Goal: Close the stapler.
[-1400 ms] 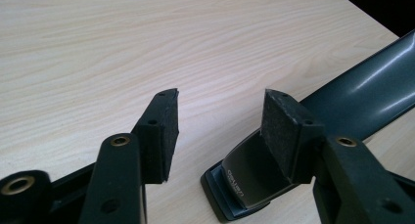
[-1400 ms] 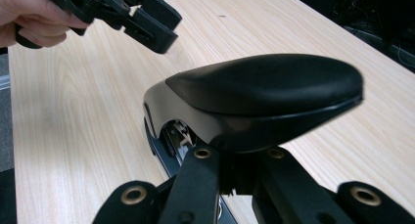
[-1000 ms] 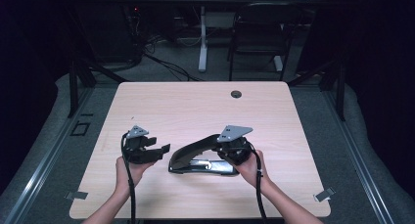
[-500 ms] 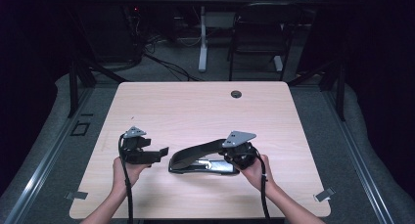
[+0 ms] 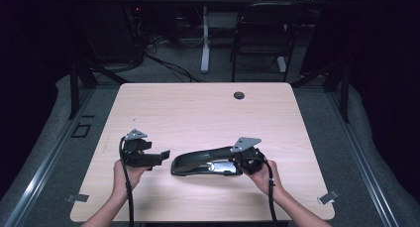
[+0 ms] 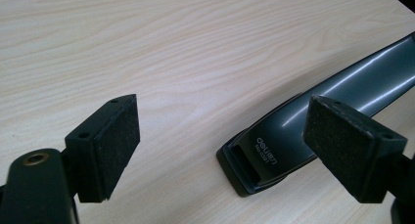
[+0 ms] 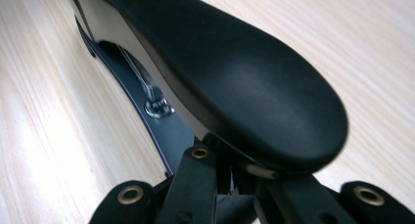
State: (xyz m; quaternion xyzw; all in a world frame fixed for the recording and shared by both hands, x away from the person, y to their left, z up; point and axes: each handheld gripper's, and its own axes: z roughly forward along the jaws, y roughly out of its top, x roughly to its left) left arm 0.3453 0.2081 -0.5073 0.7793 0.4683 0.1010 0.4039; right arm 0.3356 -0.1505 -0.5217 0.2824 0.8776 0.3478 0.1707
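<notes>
A long black stapler (image 5: 203, 160) lies on the wooden table (image 5: 198, 108) near its front edge. My right gripper (image 5: 242, 160) is shut on the stapler's rear end, and the broad black handle (image 7: 235, 77) runs away above the jaws of that gripper (image 7: 230, 180). My left gripper (image 5: 161, 156) stands just left of the stapler's front tip and has just been opening. In the left gripper view its pads (image 6: 112, 141) are wide apart around nothing, the gripper (image 6: 230, 136) facing the stapler's nose (image 6: 264, 153), which lies a little ahead.
A small round cable hole (image 5: 239, 95) sits near the table's far edge. Behind the table stand a dark chair (image 5: 262, 33) and a white desk leg (image 5: 205, 43) among cables. Tape marks (image 5: 328, 197) lie on the floor by the front corners.
The right hand has sunk, bringing the stapler's rear end down toward the table. The left gripper's jaws have spread wider while that hand stayed nearly in place.
</notes>
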